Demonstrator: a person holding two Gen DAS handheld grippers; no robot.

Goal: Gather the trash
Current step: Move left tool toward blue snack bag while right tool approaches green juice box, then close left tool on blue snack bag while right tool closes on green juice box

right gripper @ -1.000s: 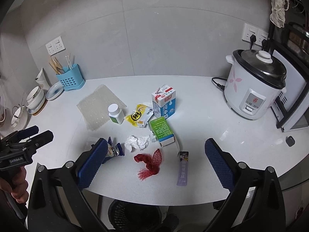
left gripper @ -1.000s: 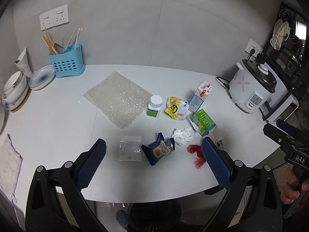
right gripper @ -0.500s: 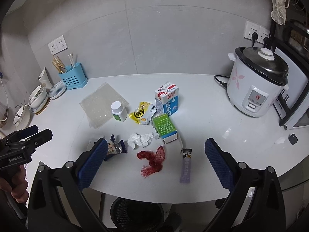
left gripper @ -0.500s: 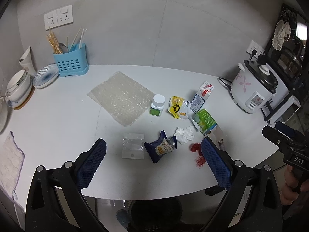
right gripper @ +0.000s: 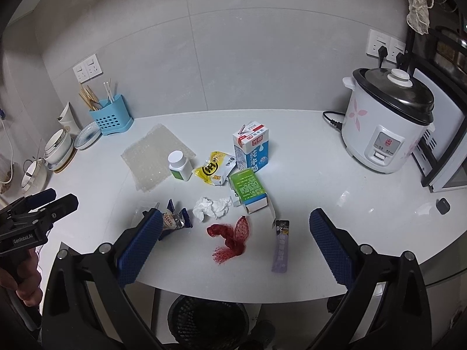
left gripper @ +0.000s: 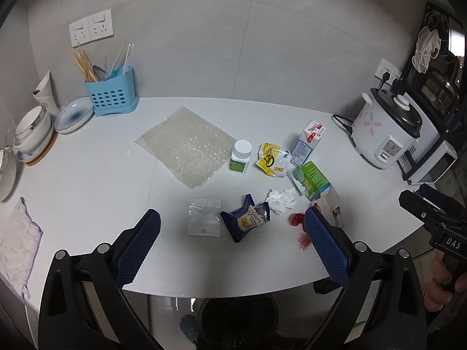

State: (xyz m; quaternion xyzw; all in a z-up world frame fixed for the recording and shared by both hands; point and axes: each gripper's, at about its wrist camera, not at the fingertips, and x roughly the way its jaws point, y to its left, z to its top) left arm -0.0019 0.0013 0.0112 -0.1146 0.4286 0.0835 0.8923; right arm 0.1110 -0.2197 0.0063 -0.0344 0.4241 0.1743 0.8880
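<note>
Trash lies on the white counter (left gripper: 87,192): a bubble-wrap sheet (left gripper: 186,147), a clear zip bag (left gripper: 204,217), a blue snack wrapper (left gripper: 246,221), a crumpled tissue (right gripper: 212,207), a red net (right gripper: 230,237), a purple sachet (right gripper: 280,246), a green box (right gripper: 248,189), a milk carton (right gripper: 251,145), a yellow wrapper (right gripper: 215,169) and a white bottle (right gripper: 178,164). My left gripper (left gripper: 232,246) is open and empty, above the counter's front edge. My right gripper (right gripper: 233,248) is open and empty, above the red net. A black mesh bin (right gripper: 208,320) stands below the counter.
A rice cooker (right gripper: 386,122) and a microwave (right gripper: 443,157) stand at the right. A blue utensil holder (left gripper: 111,93), stacked bowls (left gripper: 32,134) and a plate (left gripper: 74,115) stand at the back left. A cloth (left gripper: 17,248) lies at the left edge.
Both grippers have pulled back and risen a little, so the counter looks smaller and farther. Nothing on the counter has moved.
</note>
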